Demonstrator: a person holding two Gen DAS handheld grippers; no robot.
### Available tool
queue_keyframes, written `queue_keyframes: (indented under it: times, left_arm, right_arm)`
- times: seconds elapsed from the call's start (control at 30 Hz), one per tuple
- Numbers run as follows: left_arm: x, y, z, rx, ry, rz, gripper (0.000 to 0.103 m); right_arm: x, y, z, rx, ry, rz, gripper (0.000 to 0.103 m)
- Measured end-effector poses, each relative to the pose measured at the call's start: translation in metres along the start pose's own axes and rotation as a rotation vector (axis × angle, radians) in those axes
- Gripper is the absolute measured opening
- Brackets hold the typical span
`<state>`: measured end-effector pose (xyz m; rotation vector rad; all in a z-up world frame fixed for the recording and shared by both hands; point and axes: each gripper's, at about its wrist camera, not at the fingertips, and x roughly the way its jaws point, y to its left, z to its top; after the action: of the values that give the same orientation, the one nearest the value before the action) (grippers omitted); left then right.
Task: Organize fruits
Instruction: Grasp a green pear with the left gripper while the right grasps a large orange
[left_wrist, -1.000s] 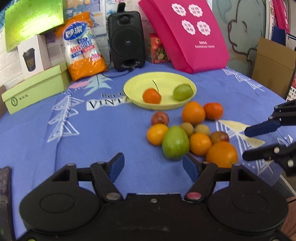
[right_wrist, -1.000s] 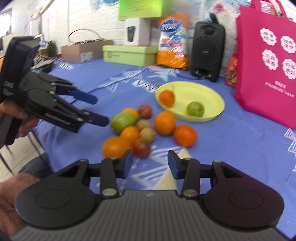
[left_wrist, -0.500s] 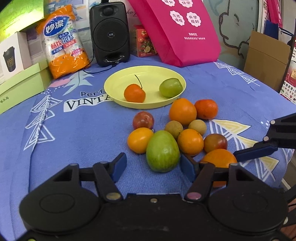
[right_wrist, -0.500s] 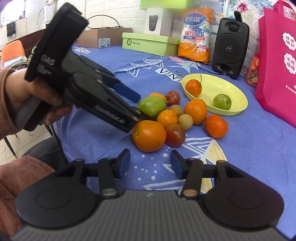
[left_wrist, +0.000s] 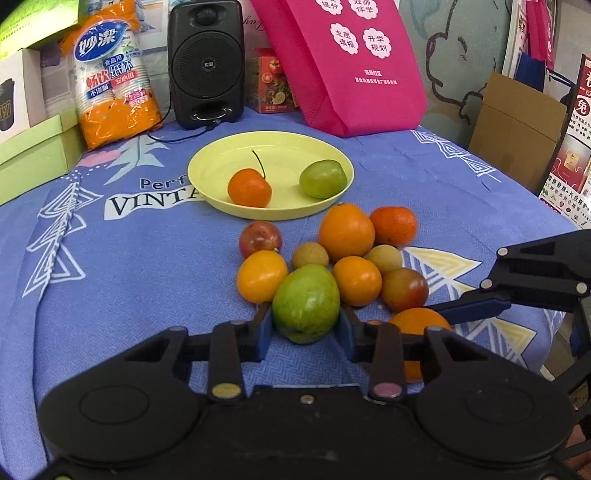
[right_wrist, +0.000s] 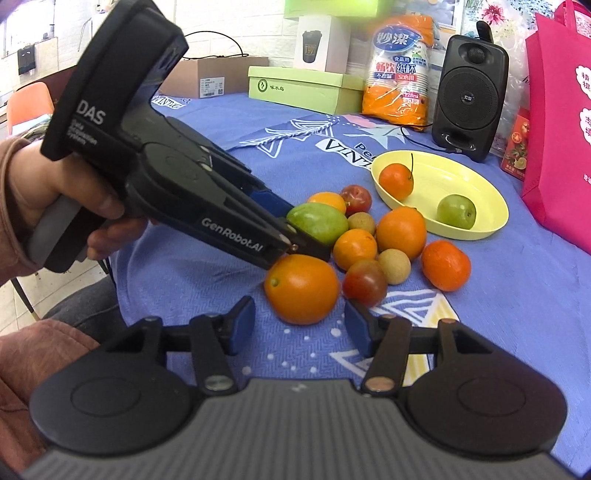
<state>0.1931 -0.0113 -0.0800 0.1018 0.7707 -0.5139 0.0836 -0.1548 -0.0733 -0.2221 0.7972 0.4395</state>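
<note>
A heap of several fruits lies on the blue tablecloth in front of a yellow plate. The plate holds a small orange fruit with a stem and a round green one. My left gripper is closing on the big green mango at the heap's near edge, and both blue pads touch its sides. The right wrist view shows the same grip on the mango. My right gripper is opening, its pads apart just short of the large orange, with nothing between them.
Behind the plate stand a black speaker, a pink bag, an orange pack of paper cups and a green box. A hand holds the left gripper. The table's edge runs close on the right.
The left gripper moved forward to the green mango and its jaws came together on it. The right gripper moved nearer the large orange and its jaws widened.
</note>
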Motion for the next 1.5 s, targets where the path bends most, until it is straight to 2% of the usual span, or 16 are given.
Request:
queue_keyframes:
  times: [0.27,0.43,0.67,1.2,1.33,1.5]
  left_arm:
    - [-0.004,-0.001,-0.001,-0.001,-0.007,0.003,0.036]
    - [-0.01,0.0,-0.003,-0.008,-0.013,0.011,0.036]
    - [-0.017,0.005,-0.006,-0.014,-0.018,0.03,0.036]
    - [-0.04,-0.001,-0.004,-0.005,-0.069,0.04,0.036]
    - [-0.043,0.001,-0.001,-0.016,-0.085,0.041,0.031]
    - [-0.034,-0.001,-0.002,0.009,-0.038,0.046,0.034]
  right_arm:
    - [0.005,0.0,0.003,-0.004,-0.003,0.0,0.054]
    - [0.006,-0.001,0.005,0.005,-0.009,-0.006,0.041]
    - [0.005,-0.001,0.006,-0.002,-0.016,-0.014,0.04]
    - [-0.026,-0.009,-0.004,0.023,-0.047,-0.06,0.04]
    - [-0.031,-0.013,-0.004,0.027,-0.057,-0.068,0.04]
    - [-0.032,-0.015,-0.004,0.028,-0.054,-0.071,0.04]
